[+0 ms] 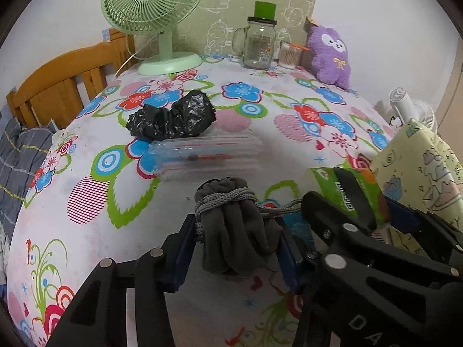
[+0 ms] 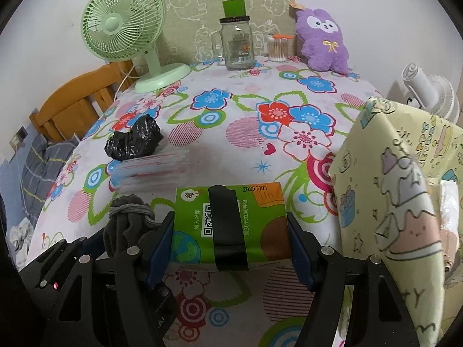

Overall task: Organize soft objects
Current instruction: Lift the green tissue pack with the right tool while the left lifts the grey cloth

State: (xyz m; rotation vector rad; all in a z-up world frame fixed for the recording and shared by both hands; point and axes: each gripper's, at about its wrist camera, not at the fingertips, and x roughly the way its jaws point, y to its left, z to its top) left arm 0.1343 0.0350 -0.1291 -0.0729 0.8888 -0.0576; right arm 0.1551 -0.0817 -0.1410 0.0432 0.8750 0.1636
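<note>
My left gripper (image 1: pixel 235 243) is shut on a grey cloth bundle (image 1: pixel 234 225) tied with grey cord, held just above the flowered tablecloth (image 1: pixel 115 196). The bundle also shows at the lower left of the right wrist view (image 2: pixel 124 225). My right gripper (image 2: pixel 230 231) is shut on a green tissue pack (image 2: pixel 228 222) with a black strip across it; the pack also shows in the left wrist view (image 1: pixel 350 193). A crumpled black plastic bag (image 1: pixel 173 117) and a clear air-cushion pack (image 1: pixel 202 156) lie mid-table. A purple plush toy (image 2: pixel 321 40) leans at the back right.
A yellow cartoon-print box (image 2: pixel 396 190) stands open at the right, close to my right gripper. A green fan (image 2: pixel 124 29), a glass jar mug (image 2: pixel 237 46) and a cotton-swab tub (image 2: pixel 277 47) stand along the back. A wooden chair (image 1: pixel 58 86) is left of the table.
</note>
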